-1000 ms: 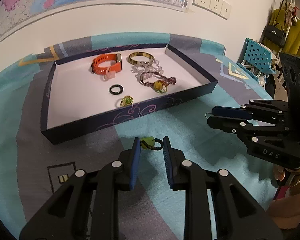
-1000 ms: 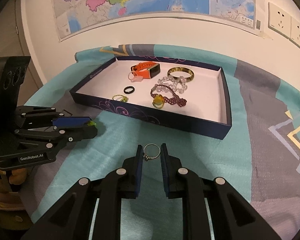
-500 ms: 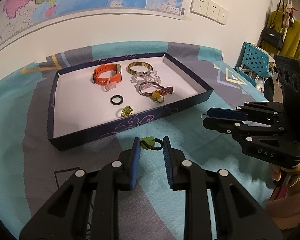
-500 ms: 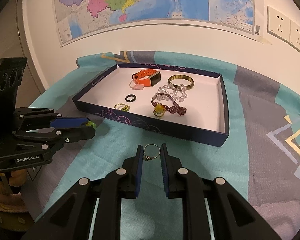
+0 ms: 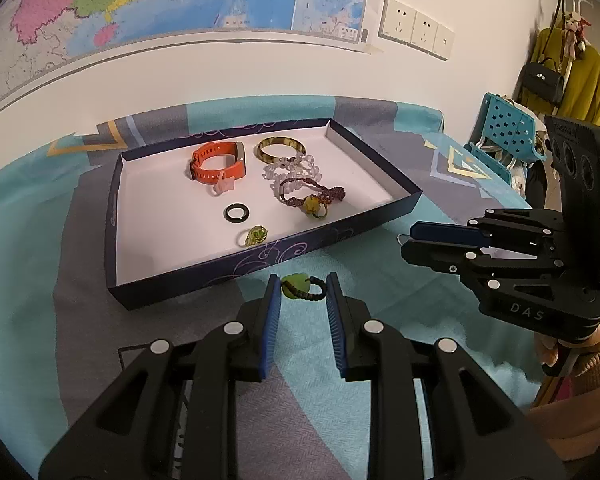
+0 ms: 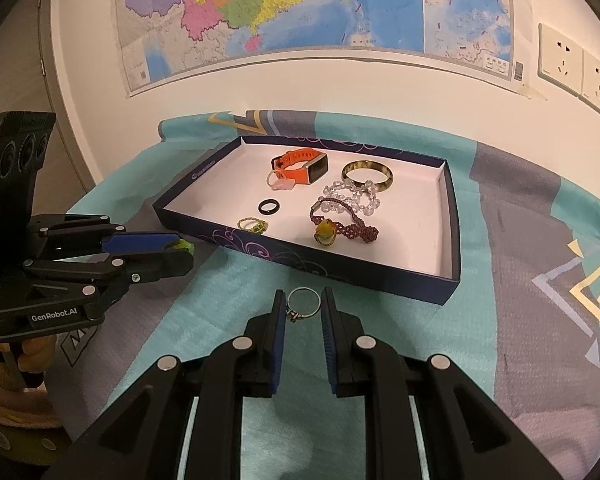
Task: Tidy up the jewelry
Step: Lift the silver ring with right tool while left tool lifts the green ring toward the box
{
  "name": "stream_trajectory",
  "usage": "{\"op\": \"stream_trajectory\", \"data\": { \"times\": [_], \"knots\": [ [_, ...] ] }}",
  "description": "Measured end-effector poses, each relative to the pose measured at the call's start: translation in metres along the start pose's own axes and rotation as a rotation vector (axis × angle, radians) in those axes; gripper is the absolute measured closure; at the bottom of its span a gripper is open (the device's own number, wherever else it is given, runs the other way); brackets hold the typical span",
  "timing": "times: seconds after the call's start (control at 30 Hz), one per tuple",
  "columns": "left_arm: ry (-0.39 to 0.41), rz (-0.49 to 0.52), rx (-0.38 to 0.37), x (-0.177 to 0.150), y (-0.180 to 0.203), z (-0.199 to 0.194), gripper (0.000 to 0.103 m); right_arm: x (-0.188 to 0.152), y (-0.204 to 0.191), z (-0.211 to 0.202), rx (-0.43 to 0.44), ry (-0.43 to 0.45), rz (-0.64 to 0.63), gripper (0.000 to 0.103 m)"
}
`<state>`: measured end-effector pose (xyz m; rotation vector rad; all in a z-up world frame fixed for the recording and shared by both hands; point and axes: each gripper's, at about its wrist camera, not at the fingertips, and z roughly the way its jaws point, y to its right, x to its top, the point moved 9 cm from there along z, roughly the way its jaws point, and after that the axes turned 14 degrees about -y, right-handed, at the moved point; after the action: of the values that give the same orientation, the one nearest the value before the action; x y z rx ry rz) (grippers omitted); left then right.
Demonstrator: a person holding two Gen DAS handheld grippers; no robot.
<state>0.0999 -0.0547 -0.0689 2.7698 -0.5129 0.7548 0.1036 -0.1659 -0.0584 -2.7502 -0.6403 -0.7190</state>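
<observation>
- A big colourful wall map point(image 6: 300, 4) fills the top of both views, with white wall sockets point(image 5: 416, 28) at its right end.
- Below it, a teal and grey patterned cloth point(image 6: 520, 248) covers the table.
- At centre frame sits the dark blue box tray point(image 6: 448, 280) with a white floor.
- In the tray: an orange smartwatch point(image 6: 300, 164) at the back, a mottled bangle point(image 6: 366, 174) right of it, a clear bead bracelet point(image 6: 352, 196), a maroon braided bracelet point(image 6: 348, 226), a black ring point(image 6: 268, 207) and a green-stone ring point(image 6: 253, 225).
- Left gripper point(image 5: 302, 286), bottom centre of its own view, pinches a dark cord ring with a green stone point(image 5: 300, 287), in front of the tray's near wall.
- Right gripper point(image 6: 303, 305), bottom centre of its view, pinches a thin silver ring point(image 6: 303, 304), also outside the tray.
</observation>
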Motion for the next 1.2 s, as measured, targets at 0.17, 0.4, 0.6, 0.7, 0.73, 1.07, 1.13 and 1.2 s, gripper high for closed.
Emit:
{"op": "stream_trajectory", "data": {
  "times": [0.17, 0.4, 0.6, 0.7, 0.73, 1.07, 1.13, 1.2],
  "knots": [
    [0.01, 0.001, -0.004, 0.001, 0.001, -0.003, 0.08, 0.001, 0.0, -0.001, -0.001, 0.005, 0.001, 0.087],
    [0.022, -0.004, -0.003, 0.002, -0.001, -0.006, 0.08, 0.003, -0.001, -0.003, 0.002, 0.014, -0.001, 0.087],
    [0.027, -0.006, -0.002, 0.005, -0.002, -0.008, 0.08, 0.005, -0.002, -0.003, 0.001, 0.017, -0.002, 0.087],
    [0.031, -0.006, -0.002, 0.006, -0.003, -0.009, 0.08, 0.007, -0.002, -0.004, 0.001, 0.019, -0.004, 0.087],
    [0.032, -0.007, -0.001, 0.006, -0.003, -0.009, 0.08, 0.008, -0.002, -0.004, 0.003, 0.02, -0.005, 0.087],
    [0.041, -0.013, -0.002, 0.011, -0.008, -0.011, 0.08, 0.013, -0.003, -0.004, 0.004, 0.028, -0.012, 0.087],
    [0.043, -0.013, -0.001, 0.012, -0.009, -0.011, 0.08, 0.014, -0.002, -0.003, 0.001, 0.029, -0.012, 0.087],
    [0.044, -0.014, 0.0, 0.013, -0.009, -0.011, 0.08, 0.014, -0.002, -0.003, 0.002, 0.029, -0.013, 0.087]
  ]
}}
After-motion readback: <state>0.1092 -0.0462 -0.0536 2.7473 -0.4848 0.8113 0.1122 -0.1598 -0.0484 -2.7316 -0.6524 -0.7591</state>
